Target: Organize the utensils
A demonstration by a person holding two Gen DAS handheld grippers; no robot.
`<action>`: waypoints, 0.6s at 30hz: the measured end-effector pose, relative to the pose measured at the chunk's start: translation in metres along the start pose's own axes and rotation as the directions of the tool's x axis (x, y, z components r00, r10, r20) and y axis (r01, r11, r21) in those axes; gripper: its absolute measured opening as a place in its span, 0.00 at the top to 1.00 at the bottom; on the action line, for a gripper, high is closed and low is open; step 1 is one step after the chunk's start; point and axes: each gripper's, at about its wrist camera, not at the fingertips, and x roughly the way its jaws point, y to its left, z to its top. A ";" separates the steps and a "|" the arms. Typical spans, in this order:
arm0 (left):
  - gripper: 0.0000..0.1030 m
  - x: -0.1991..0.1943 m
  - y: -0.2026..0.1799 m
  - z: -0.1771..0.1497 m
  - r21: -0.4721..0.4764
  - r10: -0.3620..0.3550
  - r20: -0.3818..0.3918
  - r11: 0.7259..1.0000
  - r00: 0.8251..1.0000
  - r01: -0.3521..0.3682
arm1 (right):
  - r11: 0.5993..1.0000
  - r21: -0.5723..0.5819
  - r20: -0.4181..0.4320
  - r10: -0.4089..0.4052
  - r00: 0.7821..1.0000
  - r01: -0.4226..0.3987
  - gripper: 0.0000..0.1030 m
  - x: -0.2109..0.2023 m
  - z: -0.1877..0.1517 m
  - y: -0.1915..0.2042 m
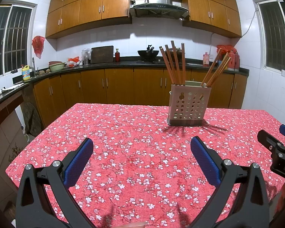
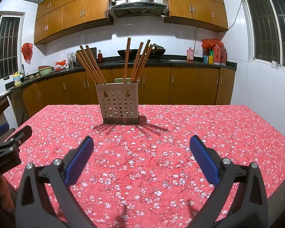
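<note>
While both our grippers hang above the near part of the table, neither has hold of anything. Our left gripper has its 2 blue-padded fingers spread wide, with only the red flowered cloth between them. Our right gripper stands the same way, jaws wide apart and empty. In the left wrist view the right gripper shows at the right edge; in the right wrist view the left gripper shows at the left edge, though from there we cannot tell how far it is open.

The utensil holder, a pale perforated box on a darker base, stands upright on the cloth toward the far side of the table, well apart from both grippers. It lies ahead and to the right of our left gripper, and ahead and slightly left of our right one. Wooden chopsticks stand in it in 2 fanned bunches, 1 leaning left and 1 leaning right, their tops above the rim. From the right wrist view we count about 4 in the left bunch and 4 in the right bunch. Their shadows fall on the cloth in front of the holder.

Behind the table runs a dark kitchen counter with a wok on it.
</note>
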 end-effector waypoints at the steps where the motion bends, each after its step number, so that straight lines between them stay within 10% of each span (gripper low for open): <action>1: 0.02 0.000 0.001 0.001 0.000 0.000 0.000 1.000 1.000 0.000 | 1.000 0.000 0.000 0.000 1.000 0.000 0.04 0.000 0.000 -0.001; 18: 0.02 0.001 0.001 0.000 -0.001 -0.001 -0.003 1.000 1.000 0.001 | 1.000 0.003 -0.006 0.002 1.000 -0.002 0.04 0.001 -0.001 0.001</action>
